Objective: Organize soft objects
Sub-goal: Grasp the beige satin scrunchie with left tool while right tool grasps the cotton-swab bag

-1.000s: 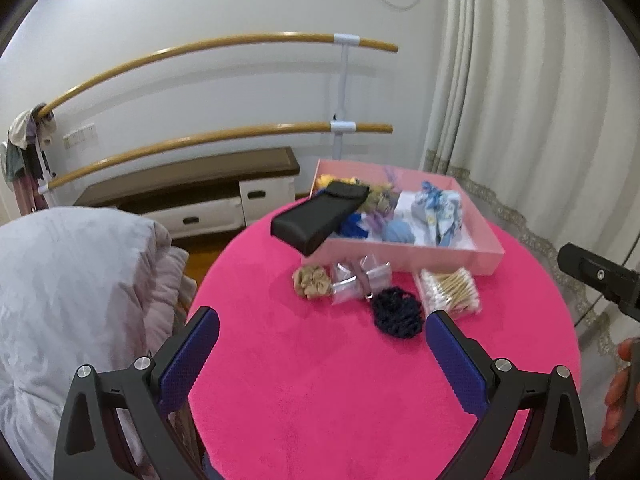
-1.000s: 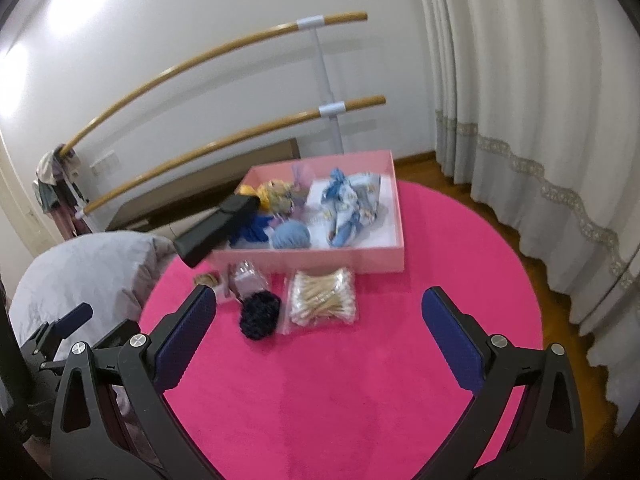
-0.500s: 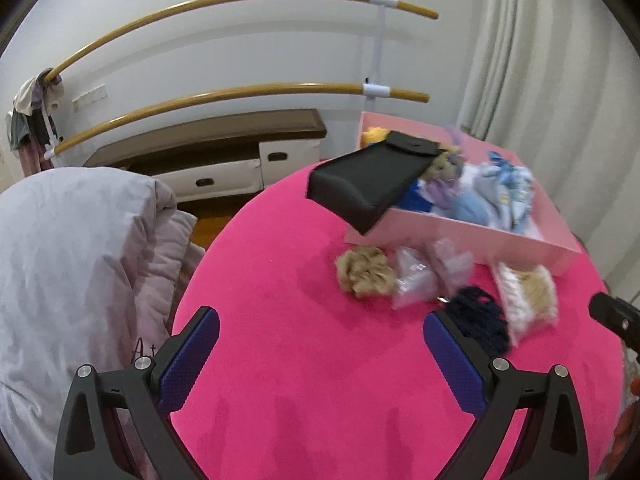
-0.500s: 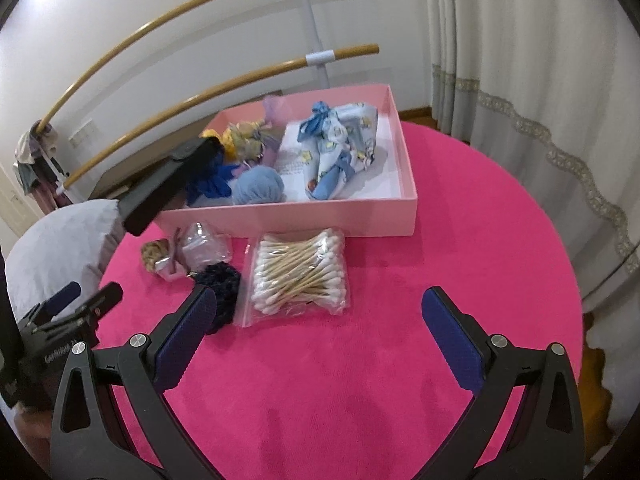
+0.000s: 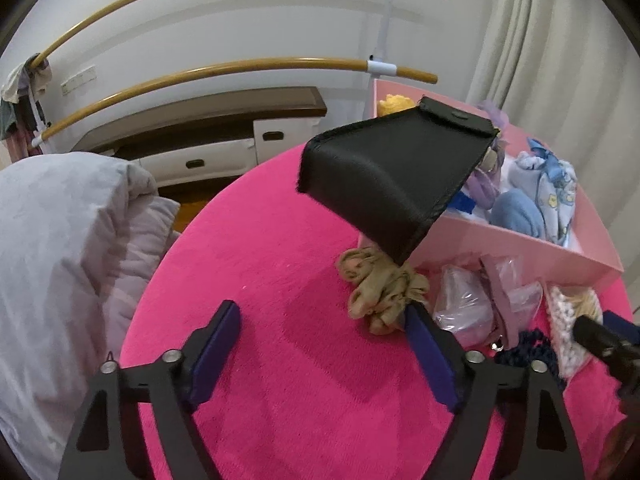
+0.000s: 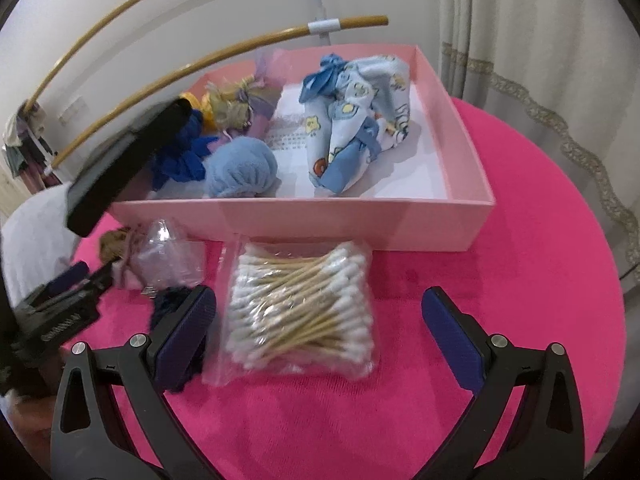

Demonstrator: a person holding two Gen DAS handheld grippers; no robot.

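Left wrist view: we see the left claw (image 5: 320, 344) spread wide with nothing between its pads, low over the pink surface (image 5: 280, 264). Its right pad sits just beside the tan scrunchie (image 5: 380, 288), centre right of the frame. Above that a black pouch (image 5: 392, 176) leans tilted on the edge of the pink box (image 5: 520, 248), upper right. In the right wrist view the right claw (image 6: 316, 332) is also wide open and empty, the bag of cotton swabs (image 6: 300, 312) lying between its pads at frame centre. A dark navy hair net (image 6: 168, 304) is partly hidden by the left pad; a clear plastic bag (image 6: 164, 260) lies beyond it
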